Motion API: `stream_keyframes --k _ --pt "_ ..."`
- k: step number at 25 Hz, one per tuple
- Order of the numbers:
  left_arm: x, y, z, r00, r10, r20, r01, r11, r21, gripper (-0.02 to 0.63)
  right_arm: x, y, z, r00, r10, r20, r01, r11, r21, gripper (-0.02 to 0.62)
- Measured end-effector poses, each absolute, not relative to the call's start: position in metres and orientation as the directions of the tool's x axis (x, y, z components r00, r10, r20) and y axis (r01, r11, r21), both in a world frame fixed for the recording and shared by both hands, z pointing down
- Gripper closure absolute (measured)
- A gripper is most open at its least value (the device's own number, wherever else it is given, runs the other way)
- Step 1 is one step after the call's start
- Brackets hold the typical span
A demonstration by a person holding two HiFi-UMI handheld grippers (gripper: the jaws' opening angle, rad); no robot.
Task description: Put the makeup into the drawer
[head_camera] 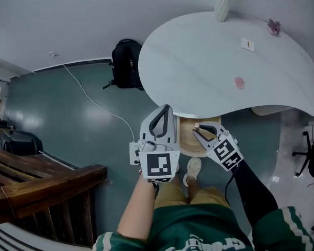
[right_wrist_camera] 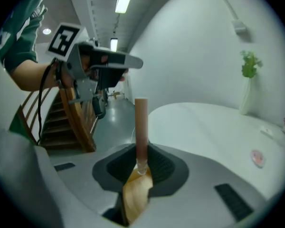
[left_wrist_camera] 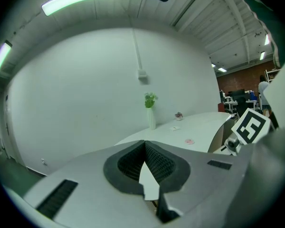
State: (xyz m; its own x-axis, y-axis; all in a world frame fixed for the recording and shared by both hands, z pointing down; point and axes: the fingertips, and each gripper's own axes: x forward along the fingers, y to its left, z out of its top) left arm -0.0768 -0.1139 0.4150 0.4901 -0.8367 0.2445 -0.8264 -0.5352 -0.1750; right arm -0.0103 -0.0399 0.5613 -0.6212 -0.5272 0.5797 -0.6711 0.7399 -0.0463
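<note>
- A slim pink makeup tube is clamped by its lower end between the jaws of the right gripper. It stands upright and clear of the pads, so most of its length is free to be lowered into a slot.
- The jaws of the left gripper are closed tip to tip with nothing between them. This hand is judged to be kept free, probably for the drawer.
- In the head view the right gripper is angled downward, with the tube's tip over a round wooden unit tucked under the desk edge. The same wood is seen through the gap below the right jaws. This unit is taken to be the drawer's housing, but it cannot be told whether a drawer is open.
- The left gripper is held just beside the right one, at the left edge of the wooden unit.
- The white curved desk lies beyond. On it are a small pink round item, possibly more makeup, a small card, and a white vase with green sprigs at the far rim.
- The task is judged to be mid-way: the tube is carried but not yet stowed.
</note>
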Motion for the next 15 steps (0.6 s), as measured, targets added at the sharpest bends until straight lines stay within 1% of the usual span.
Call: stream_keyframes --k 4,8,11,15 --pt "-0.088 -0.113 0.427 0.514 -0.821 0.249 -0.811 -0.560 -0.171 0.606 -0.027 -0.035 0.624 -0.570 -0.389 0.724 -0.606 0.793 -0.051 0.518" --pt "-0.101 -0.112 0.445 0.515 -0.810 0.280 -0.805 -0.569 -0.166 0.606 -0.026 -0.036 0.686 -0.446 -0.283 0.849 -0.575 0.818 -0.029 0.518" --pt "-0.111 -0.111 0.455 0.522 -0.804 0.285 -0.805 -0.575 -0.145 0.606 -0.028 -0.040 0.718 -0.375 -0.226 0.899 -0.551 0.834 -0.020 0.517" --pt "-0.123 -0.109 0.474 0.517 -0.793 0.323 -0.807 -0.577 -0.126 0.606 -0.025 -0.046 0.756 -0.297 -0.197 0.934 -0.559 0.829 -0.003 0.517"
